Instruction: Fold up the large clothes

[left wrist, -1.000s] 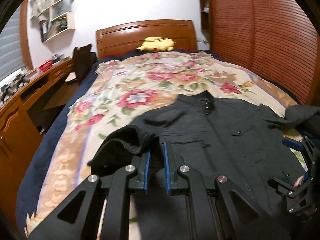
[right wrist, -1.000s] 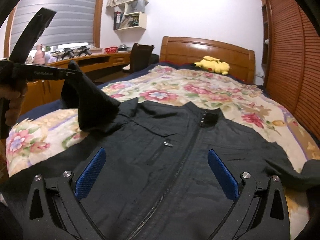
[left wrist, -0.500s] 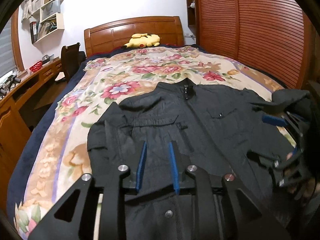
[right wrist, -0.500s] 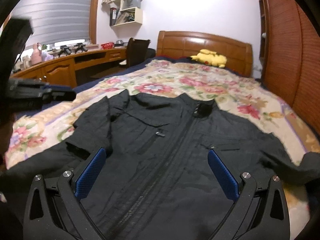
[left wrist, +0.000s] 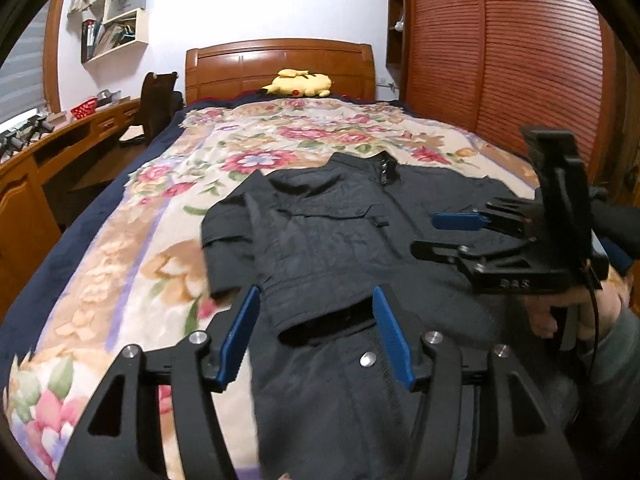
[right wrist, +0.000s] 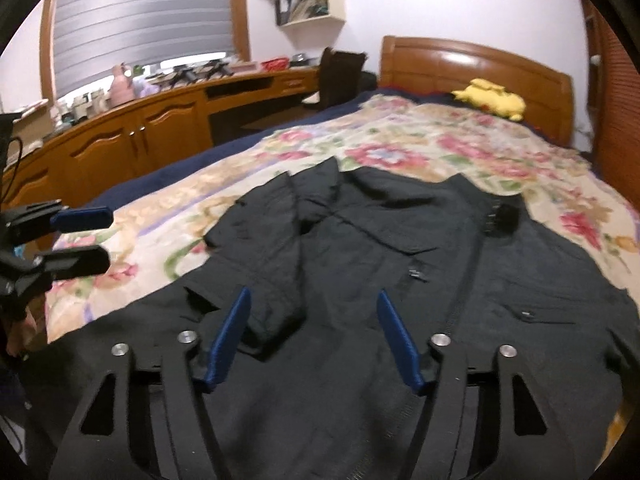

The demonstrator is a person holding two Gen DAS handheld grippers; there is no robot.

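While one black zip-front jacket (left wrist: 360, 240) lies flat on the floral bedspread (left wrist: 132, 248), its left sleeve folded over the front, the left hand-held gripper (left wrist: 316, 332) is opening above the sleeve cuff, gripping nothing. Only the left view shows the hand (left wrist: 568, 312) behind the right hand-held gripper (right wrist: 312, 332), which is closing, empty. One yellow plush toy (right wrist: 490, 98) sits by the headboard.

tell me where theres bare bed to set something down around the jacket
Free: the floral blanket left of the black jacket, out to the navy edge, and the wide stretch between its collar and the yellow plush toy. Crowded: the near right, where the right gripper hangs over the jacket.
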